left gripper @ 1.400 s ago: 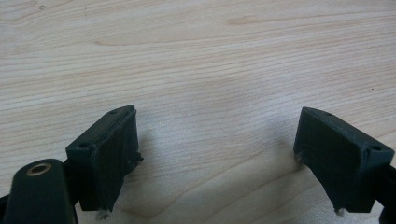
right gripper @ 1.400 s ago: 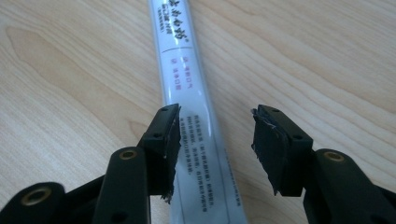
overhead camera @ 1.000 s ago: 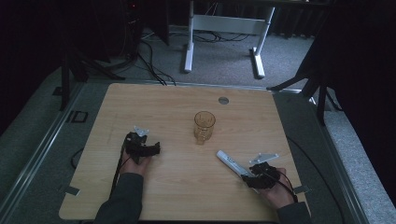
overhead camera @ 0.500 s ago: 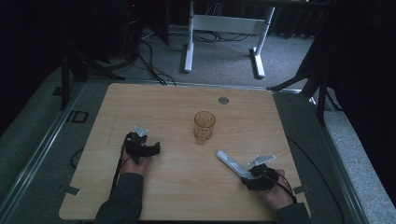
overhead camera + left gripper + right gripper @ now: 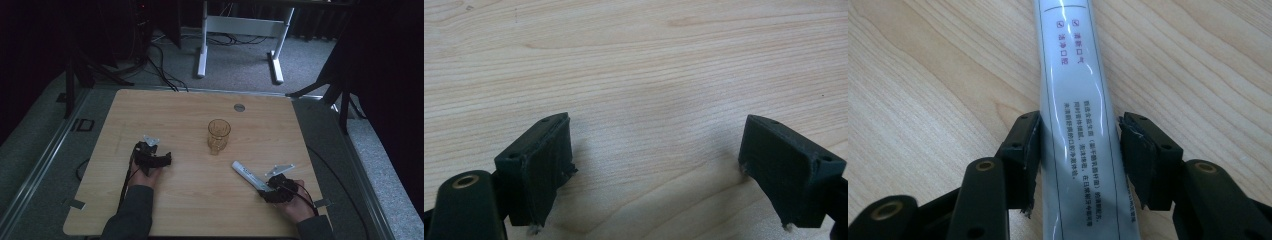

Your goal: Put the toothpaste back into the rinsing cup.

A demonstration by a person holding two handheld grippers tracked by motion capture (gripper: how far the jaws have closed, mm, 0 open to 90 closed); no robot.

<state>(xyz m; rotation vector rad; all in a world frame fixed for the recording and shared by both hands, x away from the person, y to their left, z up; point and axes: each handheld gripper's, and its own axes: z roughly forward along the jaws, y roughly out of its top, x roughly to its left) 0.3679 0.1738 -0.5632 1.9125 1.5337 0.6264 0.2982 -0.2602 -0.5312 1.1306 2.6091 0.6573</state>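
Our right gripper [image 5: 1079,160] has its jaws around the tube [image 5: 1073,100], barely pinching; lifting remains. Left gripper [image 5: 656,170] gapes idle.

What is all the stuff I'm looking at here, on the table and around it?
Tube: one, white with small print, lying flat on the table near its right front, between the jaws of the right gripper.
Glass mug: one, amber and see-through, upright near the table's middle.
Round insert: one, grey, set in the tabletop near the far edge.
Table: one, light wood grain.
White frame legs: one stand, on the grey carpet beyond the table.
Cables: several, black, on the floor at far left.
Left hand-held gripper: one, black, jaws apart over bare wood.
Right hand-held gripper: one, black, jaws on either side of the tube.
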